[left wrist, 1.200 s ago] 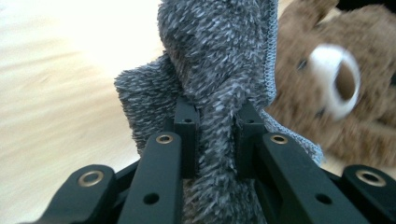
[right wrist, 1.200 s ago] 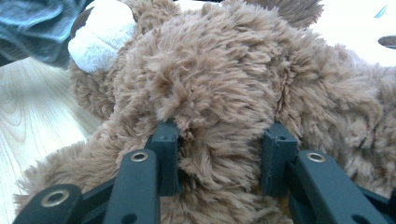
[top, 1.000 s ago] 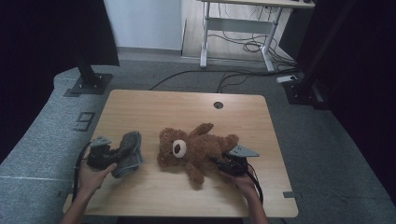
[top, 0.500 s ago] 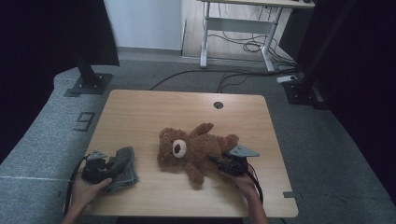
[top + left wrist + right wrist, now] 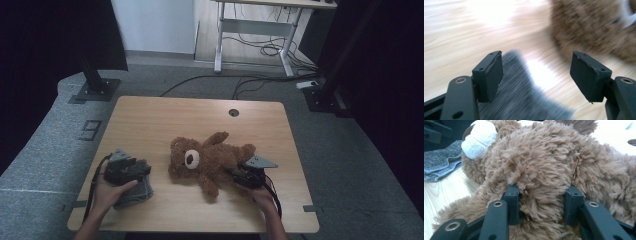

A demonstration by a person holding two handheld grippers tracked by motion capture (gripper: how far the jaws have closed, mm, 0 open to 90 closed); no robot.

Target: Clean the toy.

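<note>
At the front left of the wooden surface [image 5: 150, 120], the left gripper [image 5: 131, 170], jaws just spread and apparently clear, sits over the folded grey knitted cloth [image 5: 137, 192]; rightward, the right gripper [image 5: 239, 176] clamps the brown plush teddy bear [image 5: 210, 161].

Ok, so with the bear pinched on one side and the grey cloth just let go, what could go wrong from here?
1. The right tool pinches only a tuft of the teddy bear; a pull might slip off the fur.
2. The left tool has just been opening, with the grey cloth lying loose under it near the table's front edge; a nudge could push it off.
</note>
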